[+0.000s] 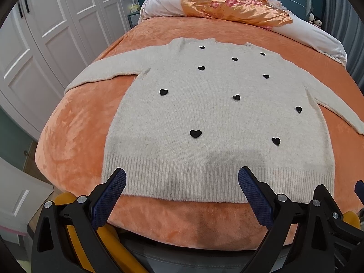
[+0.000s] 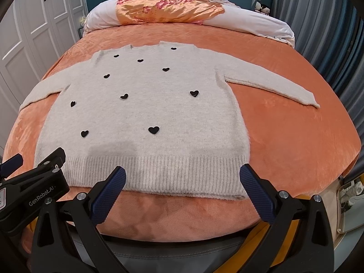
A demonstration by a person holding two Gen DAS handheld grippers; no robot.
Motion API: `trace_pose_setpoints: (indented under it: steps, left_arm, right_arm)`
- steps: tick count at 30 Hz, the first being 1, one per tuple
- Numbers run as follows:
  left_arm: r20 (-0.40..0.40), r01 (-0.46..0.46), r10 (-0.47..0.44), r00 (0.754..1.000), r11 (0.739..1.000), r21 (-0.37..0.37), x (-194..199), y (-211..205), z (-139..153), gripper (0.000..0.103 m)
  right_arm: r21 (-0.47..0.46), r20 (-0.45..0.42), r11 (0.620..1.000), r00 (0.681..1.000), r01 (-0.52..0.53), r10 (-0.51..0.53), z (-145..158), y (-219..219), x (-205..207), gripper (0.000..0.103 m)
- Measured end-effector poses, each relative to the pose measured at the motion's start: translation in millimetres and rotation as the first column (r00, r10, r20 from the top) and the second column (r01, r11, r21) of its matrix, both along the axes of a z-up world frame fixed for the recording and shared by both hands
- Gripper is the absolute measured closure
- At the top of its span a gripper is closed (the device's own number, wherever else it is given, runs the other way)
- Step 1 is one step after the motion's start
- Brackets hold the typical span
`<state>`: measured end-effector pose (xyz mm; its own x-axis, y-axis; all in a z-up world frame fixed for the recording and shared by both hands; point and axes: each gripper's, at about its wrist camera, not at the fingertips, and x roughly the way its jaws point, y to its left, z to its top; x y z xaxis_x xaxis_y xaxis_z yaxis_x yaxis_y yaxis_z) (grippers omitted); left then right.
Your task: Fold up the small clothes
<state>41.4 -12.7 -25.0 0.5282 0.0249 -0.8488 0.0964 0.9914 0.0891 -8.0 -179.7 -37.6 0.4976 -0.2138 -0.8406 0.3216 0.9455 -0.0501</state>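
A cream knit sweater with several small black hearts lies flat, front up, on an orange plush bedspread. Both sleeves are spread outward and the ribbed hem faces me. My left gripper is open, hovering just in front of the hem's left half, holding nothing. Just in front of the hem's right half, my right gripper is open and empty too. The left gripper's black body shows at the lower left of the right wrist view.
An orange floral satin cover lies over white bedding at the head of the bed. White wardrobe doors stand to the left, grey-blue curtains to the right. A teal headboard is behind.
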Motion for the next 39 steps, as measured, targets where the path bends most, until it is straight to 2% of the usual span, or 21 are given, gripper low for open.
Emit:
trace_pose_setpoints:
  steps: [27, 33, 35, 39]
  left_arm:
    - [-0.049, -0.008, 0.009, 0.999, 1.0, 0.03, 11, -8, -17, 0.006]
    - [-0.059, 0.01, -0.009, 0.998, 1.0, 0.016, 16, -12, -23, 0.005]
    - [-0.066, 0.007, -0.006, 0.998, 1.0, 0.006, 20, -11, -25, 0.005]
    - [-0.085, -0.013, 0.009, 0.996, 0.999, -0.046, 33, -3, -28, 0.006]
  right_arm:
    - [0.016, -0.041, 1.0, 0.999, 0.012, -0.012, -19, -3, 10, 0.005]
    - [0.028, -0.051, 1.0, 0.999, 0.007, -0.005, -27, -8, 13, 0.005]
    - [0.062, -0.051, 0.998, 0.999, 0.012, -0.009, -31, -20, 18, 0.005]
    - [0.134, -0.022, 0.986, 0.995, 0.101, -0.099, -34, -76, 25, 0.005]
